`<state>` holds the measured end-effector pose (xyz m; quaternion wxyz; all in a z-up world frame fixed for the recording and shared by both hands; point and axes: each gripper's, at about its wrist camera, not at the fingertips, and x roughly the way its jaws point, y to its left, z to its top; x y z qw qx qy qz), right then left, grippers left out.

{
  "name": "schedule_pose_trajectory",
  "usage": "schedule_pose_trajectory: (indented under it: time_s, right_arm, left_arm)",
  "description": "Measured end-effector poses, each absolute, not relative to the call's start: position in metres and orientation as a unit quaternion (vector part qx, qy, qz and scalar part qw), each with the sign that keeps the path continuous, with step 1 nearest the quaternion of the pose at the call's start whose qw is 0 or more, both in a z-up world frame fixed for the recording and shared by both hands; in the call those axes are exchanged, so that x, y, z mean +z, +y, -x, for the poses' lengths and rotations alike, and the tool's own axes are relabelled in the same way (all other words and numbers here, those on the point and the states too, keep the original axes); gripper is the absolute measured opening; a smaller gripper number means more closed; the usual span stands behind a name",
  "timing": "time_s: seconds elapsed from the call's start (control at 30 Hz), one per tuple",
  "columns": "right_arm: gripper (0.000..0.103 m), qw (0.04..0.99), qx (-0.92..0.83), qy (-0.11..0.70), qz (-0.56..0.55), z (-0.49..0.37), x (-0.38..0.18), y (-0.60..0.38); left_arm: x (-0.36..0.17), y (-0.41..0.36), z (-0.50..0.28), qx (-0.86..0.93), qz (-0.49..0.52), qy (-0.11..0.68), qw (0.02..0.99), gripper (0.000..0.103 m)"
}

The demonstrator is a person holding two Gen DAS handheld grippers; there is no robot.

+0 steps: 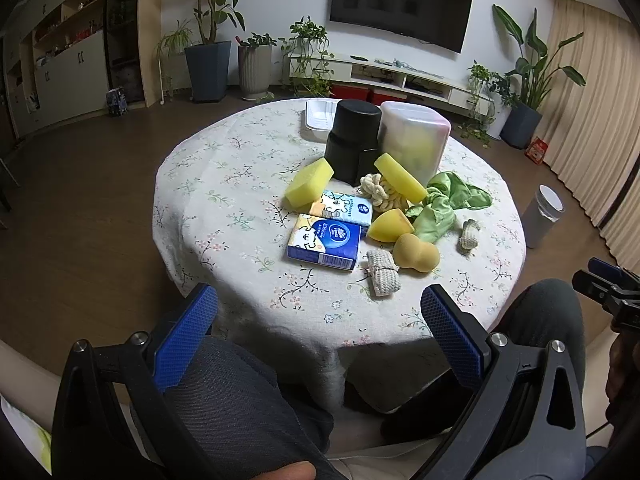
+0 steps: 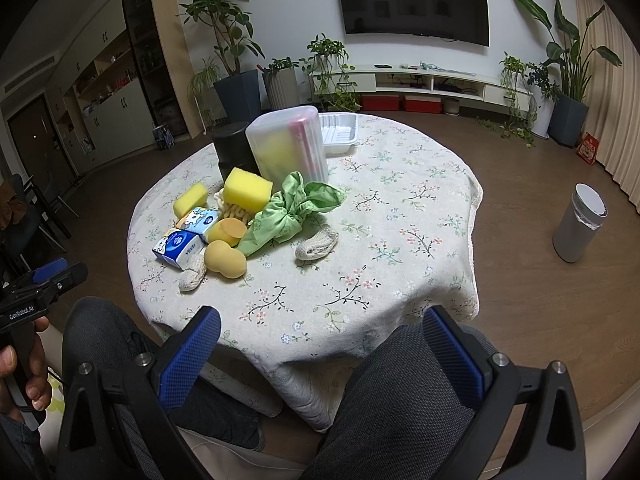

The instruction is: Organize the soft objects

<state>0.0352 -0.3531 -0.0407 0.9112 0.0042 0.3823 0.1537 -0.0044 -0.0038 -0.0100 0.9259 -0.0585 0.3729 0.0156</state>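
A living room with a wood floor, potted plants and a wall-mounted TV [image 2: 412, 4] surrounds a round table [image 2: 400, 208] draped in a floral cloth. The soft things cluster on its left half in the right wrist view: two blocky yellow sponges [image 2: 247, 189], a gourd-shaped tan sponge [image 2: 224, 259], a rounded yellow sponge [image 2: 226, 231], a crumpled green cloth [image 2: 292, 210], a braided rope knot [image 1: 378, 190], knitted cream rolls [image 2: 318, 243] and two glossy tissue packs [image 2: 179, 248]. Behind them stand a black cylinder [image 1: 354, 140], a frosted plastic box [image 2: 288, 142] and a white ribbed tray [image 2: 340, 130]. The left gripper [image 1: 320, 320] and right gripper [image 2: 320, 340] hover before the near table edge above the person's knees, textured blue pads [image 2: 188, 360] spread wide, holding nothing.
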Motion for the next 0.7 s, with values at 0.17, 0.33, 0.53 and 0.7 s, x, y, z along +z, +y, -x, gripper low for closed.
schedule_pose_trajectory:
  time_s: [0.17, 0.33, 0.53, 0.7]
  right_arm:
    - [0.103, 0.911, 0.154, 0.383, -0.005, -0.0356, -0.0407, -0.3530]
    - [0.103, 0.911, 0.154, 0.382, -0.004, -0.0356, -0.0407, -0.3531]
    - [0.103, 0.911, 0.154, 0.383, -0.005, -0.0359, -0.0406, -0.3531]
    - [0.103, 0.911, 0.154, 0.383, -0.005, -0.0364, -0.0402, -0.3533]
  left_arm:
    - [-0.0102, -0.0041, 0.0045, 0.015, 0.059, 0.373, 0.926, 0.103]
    - [-0.0099, -0.0032, 0.0041, 0.015, 0.059, 0.374, 0.926, 0.103]
    - [-0.0098, -0.0042, 0.0041, 0.015, 0.059, 0.374, 0.925, 0.103]
    - [-0.0095, -0.0038, 0.0040, 0.016, 0.059, 0.374, 0.925, 0.103]
